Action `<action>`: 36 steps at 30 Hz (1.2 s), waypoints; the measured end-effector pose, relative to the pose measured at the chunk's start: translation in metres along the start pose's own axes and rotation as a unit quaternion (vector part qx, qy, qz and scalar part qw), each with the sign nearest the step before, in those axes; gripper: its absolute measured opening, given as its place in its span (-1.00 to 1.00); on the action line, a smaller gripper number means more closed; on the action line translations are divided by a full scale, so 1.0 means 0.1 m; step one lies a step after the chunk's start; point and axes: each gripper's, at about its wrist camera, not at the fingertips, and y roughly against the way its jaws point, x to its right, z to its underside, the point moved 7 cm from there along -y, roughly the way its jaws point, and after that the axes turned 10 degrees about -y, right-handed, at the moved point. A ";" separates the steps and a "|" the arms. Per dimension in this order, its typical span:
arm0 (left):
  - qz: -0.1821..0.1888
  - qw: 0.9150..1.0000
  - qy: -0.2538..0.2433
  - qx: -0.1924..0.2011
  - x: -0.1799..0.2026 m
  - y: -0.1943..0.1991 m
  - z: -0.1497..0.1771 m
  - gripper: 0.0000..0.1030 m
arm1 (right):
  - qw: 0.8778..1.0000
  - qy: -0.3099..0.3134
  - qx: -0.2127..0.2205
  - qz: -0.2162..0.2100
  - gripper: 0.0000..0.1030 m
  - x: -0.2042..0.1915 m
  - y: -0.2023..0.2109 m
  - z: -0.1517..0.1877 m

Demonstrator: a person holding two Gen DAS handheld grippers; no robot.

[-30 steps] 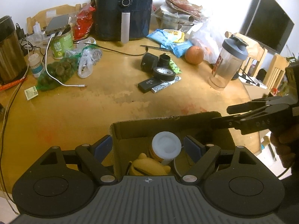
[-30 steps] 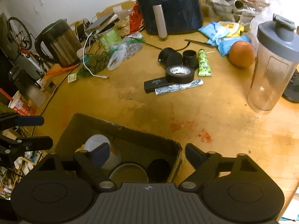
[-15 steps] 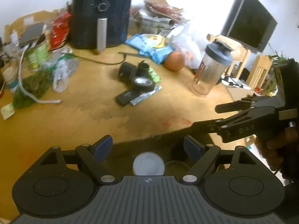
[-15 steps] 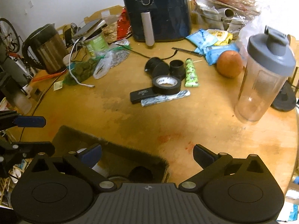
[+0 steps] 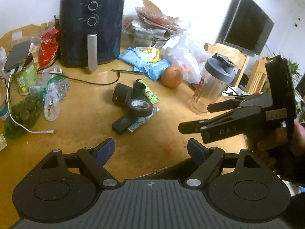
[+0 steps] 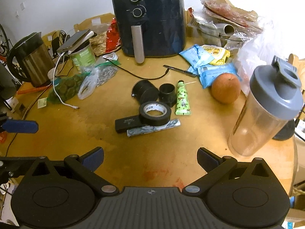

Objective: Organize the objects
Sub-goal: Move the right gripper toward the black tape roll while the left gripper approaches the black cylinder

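Note:
A black tape roll lies mid-table on a black flat case and a silver packet. Behind it are two black cylinders, a green tube, an orange and a clear shaker bottle. The tape roll also shows in the left wrist view. My left gripper is open and empty above the near table edge. My right gripper is open and empty, and shows from the side in the left wrist view. A cardboard box edge peeks below the left gripper.
A black air fryer stands at the back. A kettle, green can, bagged items and a white cable crowd the left. Snack packets and plastic bags fill the back right.
Both grippers rose and tilted up from the cardboard box to face the table. The box contents have dropped out of view.

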 end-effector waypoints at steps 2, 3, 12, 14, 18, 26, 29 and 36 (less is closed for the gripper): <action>0.001 1.000 0.007 -0.004 -0.02 -0.01 0.02 0.63 | 1.000 0.003 -0.003 0.000 1.00 0.00 -0.05 -0.03; 0.002 1.000 0.011 -0.006 -0.04 -0.01 0.04 0.63 | 1.000 0.005 -0.003 0.000 1.00 0.00 -0.08 -0.04; 0.003 0.999 0.024 -0.027 -0.13 -0.04 0.16 0.63 | 1.000 0.004 -0.021 -0.004 1.00 0.05 -0.39 -0.10; 0.003 0.999 0.025 -0.030 -0.15 -0.04 0.18 0.63 | 1.000 0.004 -0.025 -0.004 1.00 0.05 -0.45 -0.11; 0.003 0.999 0.027 -0.036 -0.18 -0.04 0.23 0.63 | 0.999 -0.007 -0.032 -0.006 1.00 0.05 -0.58 -0.13; -0.001 0.999 0.031 -0.036 -0.28 -0.02 0.24 0.63 | 0.999 -0.006 -0.037 -0.018 1.00 -0.06 -0.75 -0.24; -0.004 0.999 0.033 -0.035 -0.32 0.00 0.25 0.63 | 0.999 -0.006 -0.039 -0.019 1.00 -0.07 -0.83 -0.29; -0.009 0.998 0.046 -0.036 -0.43 0.05 0.32 0.63 | 0.999 -0.011 -0.037 -0.017 1.00 -0.08 -1.01 -0.37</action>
